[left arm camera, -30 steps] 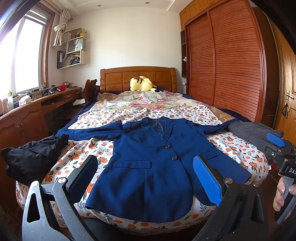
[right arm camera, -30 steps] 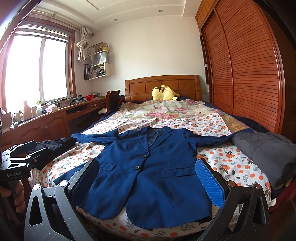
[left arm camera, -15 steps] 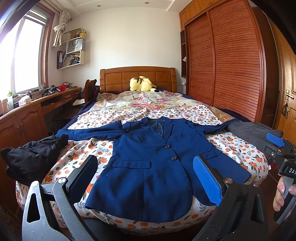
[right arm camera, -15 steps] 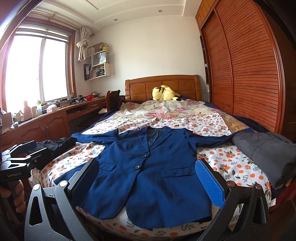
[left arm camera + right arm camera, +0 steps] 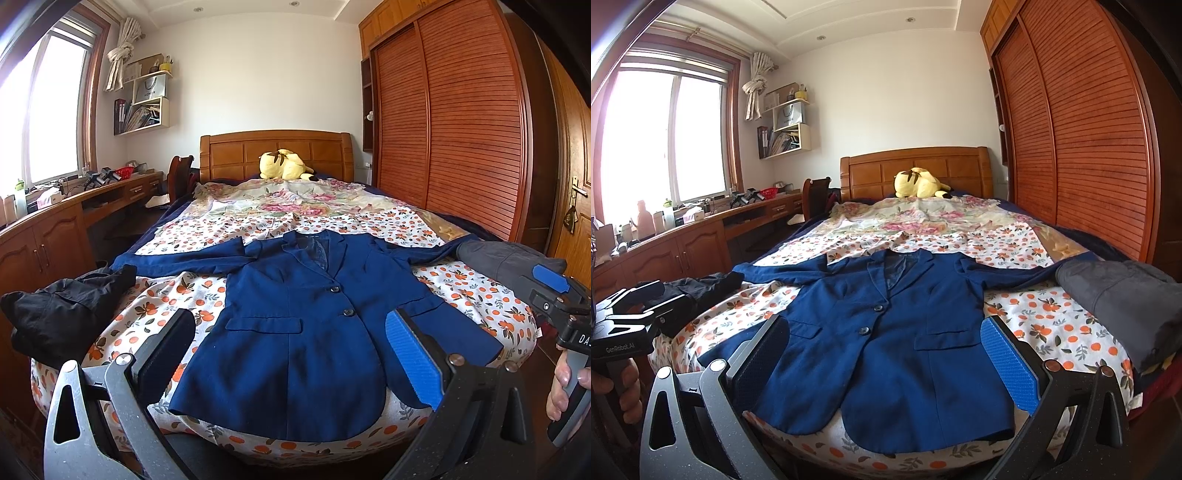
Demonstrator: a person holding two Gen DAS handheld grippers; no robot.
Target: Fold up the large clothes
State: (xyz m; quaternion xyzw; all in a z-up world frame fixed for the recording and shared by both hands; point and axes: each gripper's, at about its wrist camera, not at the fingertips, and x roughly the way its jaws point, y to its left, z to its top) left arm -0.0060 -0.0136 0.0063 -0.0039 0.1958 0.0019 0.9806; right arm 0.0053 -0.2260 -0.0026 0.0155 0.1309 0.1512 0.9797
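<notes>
Jacket: the navy blazer (image 5: 306, 332) lies face up and buttoned on the bed (image 5: 476, 291), sleeves spread to both sides, hem hanging just over the foot edge; no fold made yet, as I judge it
Left claw: the left claw (image 5: 291, 354) hovers released near the hem, holding nothing
Right claw: the right claw (image 5: 886, 354) likewise gapes wide, empty, beside the hem
Slip risk: the hem overhangs the mattress edge; a one-sided tug could drag the whole blazer off the bed
Snag risk: the black garment (image 5: 62, 310) lies near the left sleeve, the grey garment (image 5: 1123, 295) touching the right sleeve end; a swept sleeve could catch either
Grip risk: a pinch taking only the top front panel would leave the back layer behind and skew the fold
</notes>
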